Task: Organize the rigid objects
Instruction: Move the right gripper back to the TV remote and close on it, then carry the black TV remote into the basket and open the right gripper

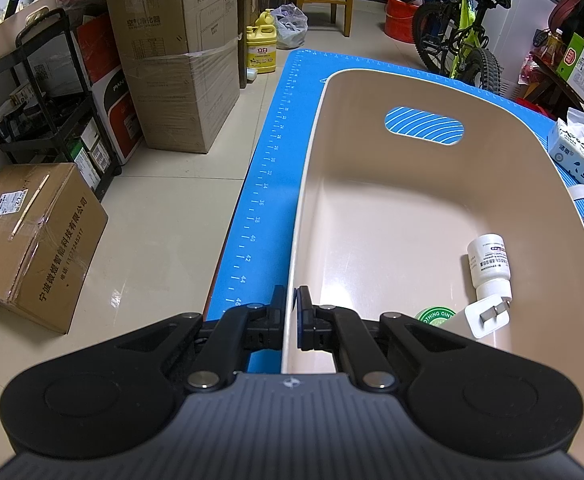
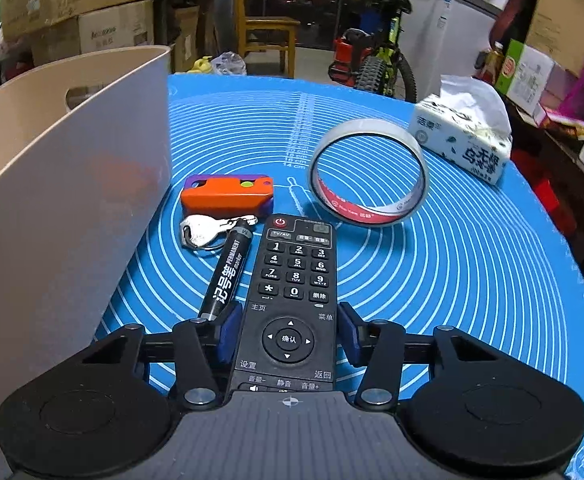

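In the left wrist view my left gripper (image 1: 292,312) is shut on the near left rim of a beige plastic bin (image 1: 372,208). Inside the bin lie a white bottle (image 1: 488,264), a white charger plug (image 1: 486,316) and a green tin (image 1: 434,318). In the right wrist view a black remote control (image 2: 296,280) lies on the blue mat (image 2: 472,280), and my right gripper (image 2: 289,332) has its blue pads against both long sides of it. Beside it lie a black marker (image 2: 225,276), a key (image 2: 203,230), an orange and purple case (image 2: 227,196) and a tape roll (image 2: 368,176).
The bin's outer wall (image 2: 71,160) rises close on the left of the remote. A tissue pack (image 2: 464,140) sits at the mat's far right edge. Cardboard boxes (image 1: 179,60), a black shelf cart (image 1: 51,100), a bicycle (image 1: 464,36) and a wooden chair stand on the floor around the table.
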Available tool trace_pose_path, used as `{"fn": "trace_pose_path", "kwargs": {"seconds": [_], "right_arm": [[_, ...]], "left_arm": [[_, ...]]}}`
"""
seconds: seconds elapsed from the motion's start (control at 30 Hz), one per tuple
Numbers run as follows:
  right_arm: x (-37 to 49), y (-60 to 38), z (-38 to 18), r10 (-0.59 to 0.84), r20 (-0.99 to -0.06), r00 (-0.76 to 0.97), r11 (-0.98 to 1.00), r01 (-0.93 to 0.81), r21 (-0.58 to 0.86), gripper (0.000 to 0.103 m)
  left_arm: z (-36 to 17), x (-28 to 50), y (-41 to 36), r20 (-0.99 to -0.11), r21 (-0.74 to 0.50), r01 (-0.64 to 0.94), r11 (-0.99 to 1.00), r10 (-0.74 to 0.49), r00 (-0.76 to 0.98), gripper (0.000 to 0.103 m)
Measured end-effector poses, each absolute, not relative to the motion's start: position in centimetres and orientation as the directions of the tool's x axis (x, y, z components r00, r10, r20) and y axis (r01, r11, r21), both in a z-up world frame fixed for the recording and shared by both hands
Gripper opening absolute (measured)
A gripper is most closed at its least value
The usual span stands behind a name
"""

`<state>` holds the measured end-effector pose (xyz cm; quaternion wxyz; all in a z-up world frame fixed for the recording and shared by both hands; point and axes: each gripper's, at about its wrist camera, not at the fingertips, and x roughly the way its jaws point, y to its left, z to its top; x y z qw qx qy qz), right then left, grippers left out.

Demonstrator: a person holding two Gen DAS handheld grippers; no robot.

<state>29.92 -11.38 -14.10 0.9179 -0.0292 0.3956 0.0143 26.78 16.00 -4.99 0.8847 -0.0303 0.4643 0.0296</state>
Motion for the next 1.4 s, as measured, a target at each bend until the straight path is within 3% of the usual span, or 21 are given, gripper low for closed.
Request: {"fn": "trace_pose_path", "kwargs": {"seconds": [0.5,0.93,1.17,1.4], "right_arm": [[28.1,-11.6,-9.0,0.043,-0.612,0.789,0.998,-0.061,-0.008,0.054],[28.6,-6.4,-1.8,0.238,-0.490,0.839,0.967,-0.251,0.040,0.054],[29.1,-2.3,-1.7,0.349,-0.512,0.785,0.926,-0.372,0.061,0.054],[28.9,1.7,-3.0,0.398,-0.595,0.698,0.885,-0.463,0.048,0.054]], "left_arm": [[-5.0,26.7,16.0,-0.823,-0.026,-0.080,0.996,0.025,0.567,0.006],[-5.0,26.7,16.0,-0.823,-0.024,-0.080,0.996,0.026,0.567,0.006],[-5.1,26.7,16.1,-0.823,-0.023,-0.080,0.997,0.027,0.567,0.006],[-5.2,26.7,16.2,-0.823,-0.021,-0.078,0.997,0.027,0.567,0.006]]}}
